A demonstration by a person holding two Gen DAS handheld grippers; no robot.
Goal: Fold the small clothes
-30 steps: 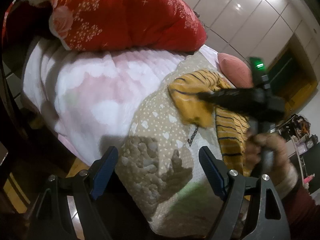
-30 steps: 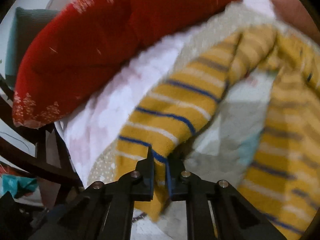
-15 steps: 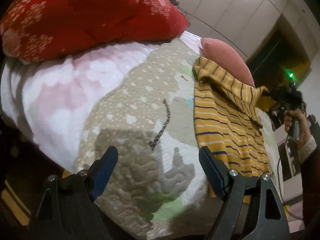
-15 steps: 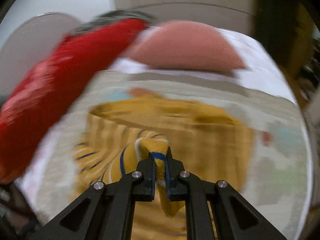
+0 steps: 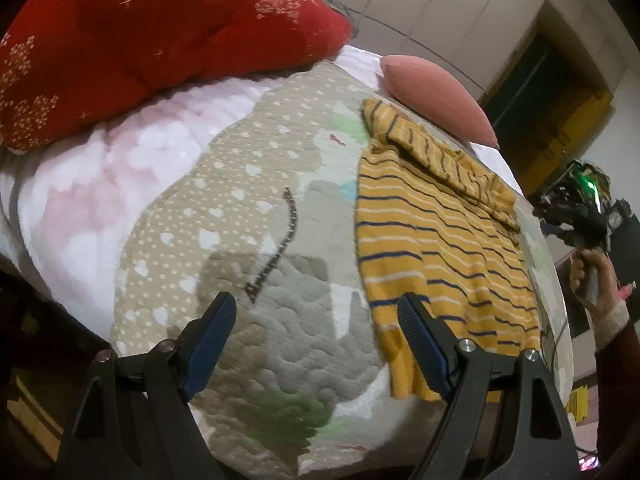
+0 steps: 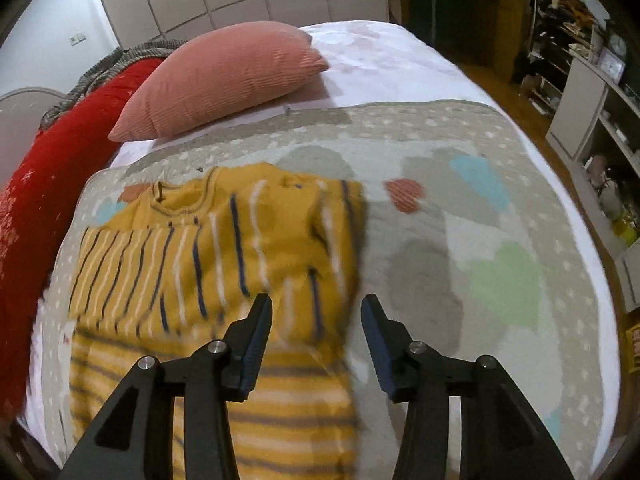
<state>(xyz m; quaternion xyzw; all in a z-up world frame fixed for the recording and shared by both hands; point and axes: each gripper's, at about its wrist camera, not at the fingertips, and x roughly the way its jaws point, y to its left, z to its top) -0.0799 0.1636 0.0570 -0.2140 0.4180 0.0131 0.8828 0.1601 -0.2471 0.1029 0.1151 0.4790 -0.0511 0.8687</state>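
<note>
A small mustard sweater (image 5: pixel 436 240) with navy and white stripes lies on the patterned quilt (image 5: pixel 240 200), one sleeve folded across its chest (image 6: pixel 280 232). My left gripper (image 5: pixel 316 340) hovers open above the quilt near the sweater's hem, nothing between its fingers. My right gripper (image 6: pixel 316 324) hangs above the sweater's right side; its jaws are opening and the sleeve lies loose below them, no longer pinched. In the left wrist view the right gripper (image 5: pixel 580 220) shows at the far right, held by a hand (image 5: pixel 592 276).
A pink pillow (image 6: pixel 224 80) lies beyond the sweater's collar. A red padded blanket (image 5: pixel 140 40) is bunched along the bed's far left side. A dark cord (image 5: pixel 280 248) lies on the quilt. Shelves (image 6: pixel 580 92) stand beside the bed's right edge.
My right gripper carried the sleeve across the sweater, then opened and let it drop onto the body. The left gripper drifted sideways along the quilt, still open.
</note>
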